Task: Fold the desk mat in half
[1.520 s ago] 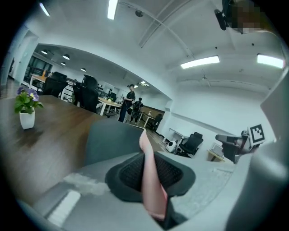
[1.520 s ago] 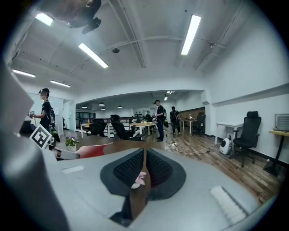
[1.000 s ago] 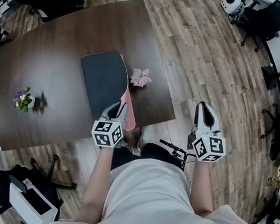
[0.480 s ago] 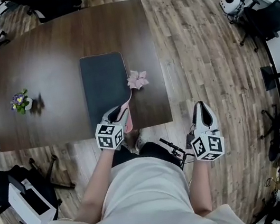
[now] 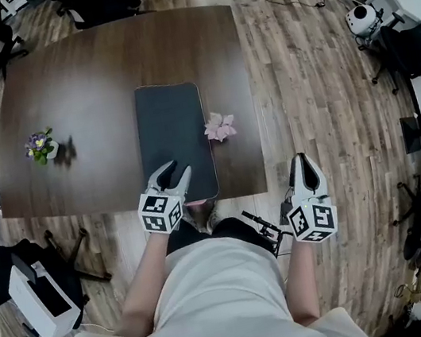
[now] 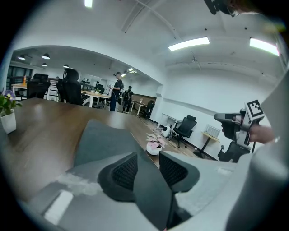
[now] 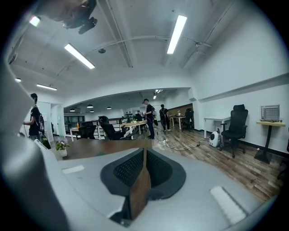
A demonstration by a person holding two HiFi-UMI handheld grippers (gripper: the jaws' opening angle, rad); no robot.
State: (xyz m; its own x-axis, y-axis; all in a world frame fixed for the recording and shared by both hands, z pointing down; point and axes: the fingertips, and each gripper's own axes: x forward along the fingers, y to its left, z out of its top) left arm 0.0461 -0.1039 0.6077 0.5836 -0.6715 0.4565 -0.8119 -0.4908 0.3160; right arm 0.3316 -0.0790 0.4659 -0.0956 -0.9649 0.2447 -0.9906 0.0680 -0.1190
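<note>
Dark-wood table [image 5: 91,88] bears the grey desk mat [image 5: 173,134], flat at its near edge. Left gripper [image 5: 176,170] sits over the mat's near end, jaws opening, pads off it. Right gripper [image 5: 303,160], off the table's near right, is closed and empty.

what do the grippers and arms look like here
The left gripper and right gripper are pale grey with black textured pads inside the fingers and a white cube of black square markers behind. The top is light, short-sleeved. The left fingers are opening, desk mat edge between them.

One desk mat [image 5: 173,138], two grippers [image 5: 175,170] [image 5: 303,158], perhaps two flowerpots [image 5: 43,145] [image 5: 220,127]
</note>
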